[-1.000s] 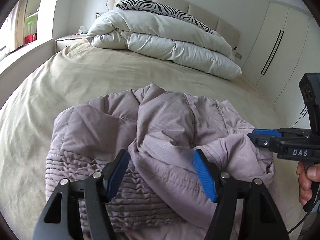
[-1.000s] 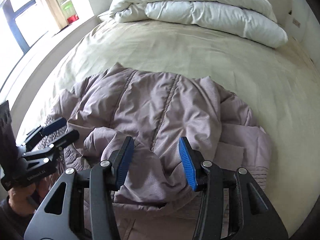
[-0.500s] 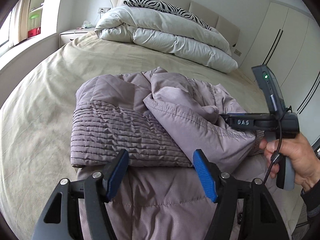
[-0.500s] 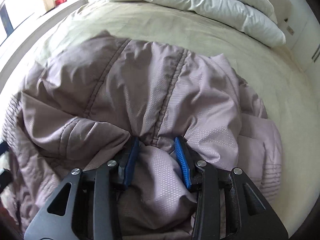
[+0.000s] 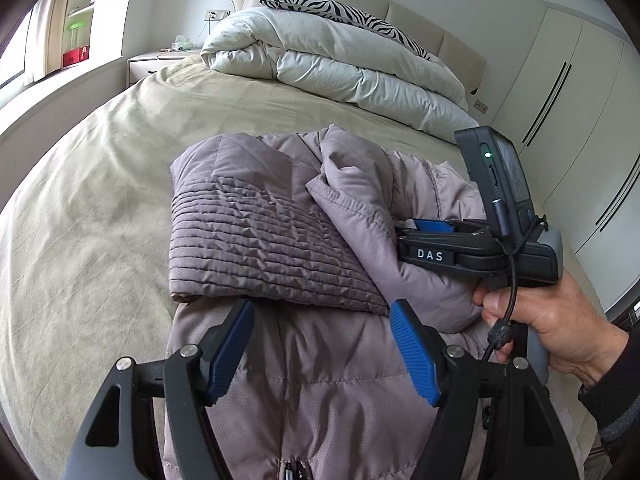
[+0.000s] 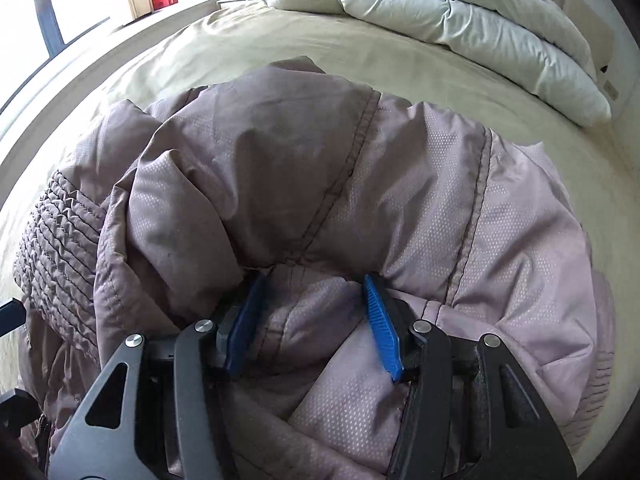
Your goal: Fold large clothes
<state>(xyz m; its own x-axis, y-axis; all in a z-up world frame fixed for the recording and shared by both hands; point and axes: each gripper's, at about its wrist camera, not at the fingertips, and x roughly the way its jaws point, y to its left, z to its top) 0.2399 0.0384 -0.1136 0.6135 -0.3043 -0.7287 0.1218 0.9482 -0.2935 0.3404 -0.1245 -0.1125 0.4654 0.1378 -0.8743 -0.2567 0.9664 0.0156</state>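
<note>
A mauve quilted jacket lies on the bed, its ribbed hem part folded up over the body. My left gripper hovers over the near panel by the zip, jaws opening, with nothing pinched between its pads. My right gripper is pushed into a puffy fold of the jacket. Its jaws are opening and the fold still bulges between the blue pads. In the left wrist view the right gripper comes in from the right, held by a hand, with its tips buried in the fabric.
A beige sheet covers the bed. A folded white duvet and a zebra pillow lie by the headboard. White wardrobe doors stand on the right, a bedside table and window ledge on the left.
The jacket's hem part now lies folded over the body. My right gripper closed on a fold, pushed further in, and has widened again. My left gripper drew back toward the near panel.
</note>
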